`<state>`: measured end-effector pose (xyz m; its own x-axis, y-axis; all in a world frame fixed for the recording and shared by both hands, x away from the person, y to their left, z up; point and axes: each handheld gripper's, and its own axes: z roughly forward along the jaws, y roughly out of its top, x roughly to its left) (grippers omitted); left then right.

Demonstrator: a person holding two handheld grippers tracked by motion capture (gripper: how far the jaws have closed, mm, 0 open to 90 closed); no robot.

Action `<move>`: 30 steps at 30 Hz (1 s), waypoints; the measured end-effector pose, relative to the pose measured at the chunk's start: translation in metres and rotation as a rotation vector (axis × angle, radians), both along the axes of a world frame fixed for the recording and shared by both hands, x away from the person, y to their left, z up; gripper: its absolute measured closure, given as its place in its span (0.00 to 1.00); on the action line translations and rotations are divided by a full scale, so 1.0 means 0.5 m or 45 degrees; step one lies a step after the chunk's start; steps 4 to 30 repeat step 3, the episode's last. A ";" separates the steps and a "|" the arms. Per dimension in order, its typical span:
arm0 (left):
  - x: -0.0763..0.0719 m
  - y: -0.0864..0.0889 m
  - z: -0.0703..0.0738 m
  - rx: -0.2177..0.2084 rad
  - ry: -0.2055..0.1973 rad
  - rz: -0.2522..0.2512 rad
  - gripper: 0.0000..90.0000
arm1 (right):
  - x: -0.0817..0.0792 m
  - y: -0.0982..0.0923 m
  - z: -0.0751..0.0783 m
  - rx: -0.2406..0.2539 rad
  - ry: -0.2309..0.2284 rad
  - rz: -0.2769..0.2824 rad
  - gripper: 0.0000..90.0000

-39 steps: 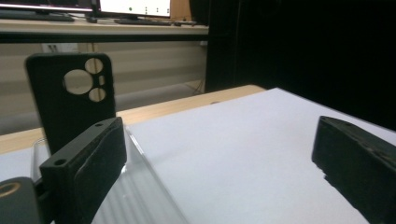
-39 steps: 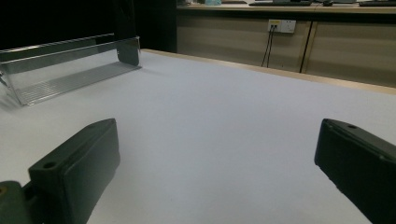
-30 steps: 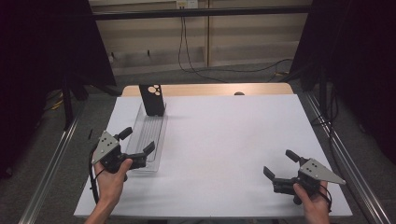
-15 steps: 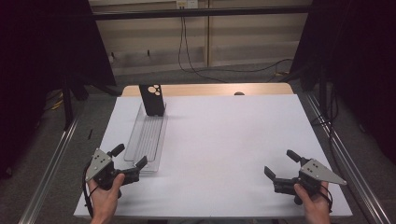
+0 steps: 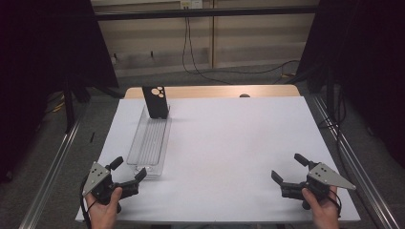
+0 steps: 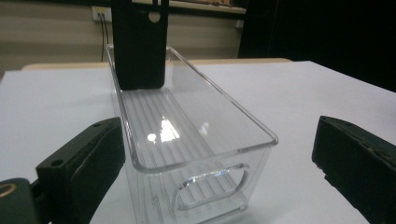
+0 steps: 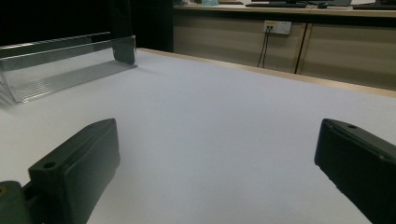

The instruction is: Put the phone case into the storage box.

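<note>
A long clear plastic bin (image 5: pixel 152 143) lies on the white table at the left. A black phone case (image 5: pixel 155 102) stands upright in its far end. In the left gripper view the bin (image 6: pixel 187 135) is just ahead of the jaws, with the case (image 6: pixel 139 44) at its far end. My left gripper (image 5: pixel 128 173) is open at the front left, just short of the bin's near end, holding nothing. My right gripper (image 5: pixel 289 168) is open and empty at the front right. From the right gripper view the bin (image 7: pixel 60 65) is far off to the left.
The white table top (image 5: pixel 229 143) is bare between the bin and the right gripper. A wooden strip (image 5: pixel 215 90) runs along its far edge. Metal rails (image 5: pixel 52 162) flank both sides, with dark curtains and wall cables beyond.
My left gripper has drawn back from beside the bin toward the table's front left corner, staying open. The right gripper has barely moved.
</note>
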<state>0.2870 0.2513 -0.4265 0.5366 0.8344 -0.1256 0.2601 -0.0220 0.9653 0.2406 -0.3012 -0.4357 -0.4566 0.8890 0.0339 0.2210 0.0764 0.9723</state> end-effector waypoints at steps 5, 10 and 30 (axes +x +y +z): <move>-0.001 0.000 0.003 -0.019 0.004 -0.009 0.03 | -0.001 0.000 0.000 0.000 -0.002 -0.003 0.00; -0.001 0.000 0.003 -0.019 0.004 -0.009 0.03 | -0.001 0.000 0.000 0.000 -0.002 -0.003 0.00; -0.001 0.000 0.003 -0.019 0.004 -0.009 0.03 | -0.001 0.000 0.000 0.000 -0.002 -0.003 0.00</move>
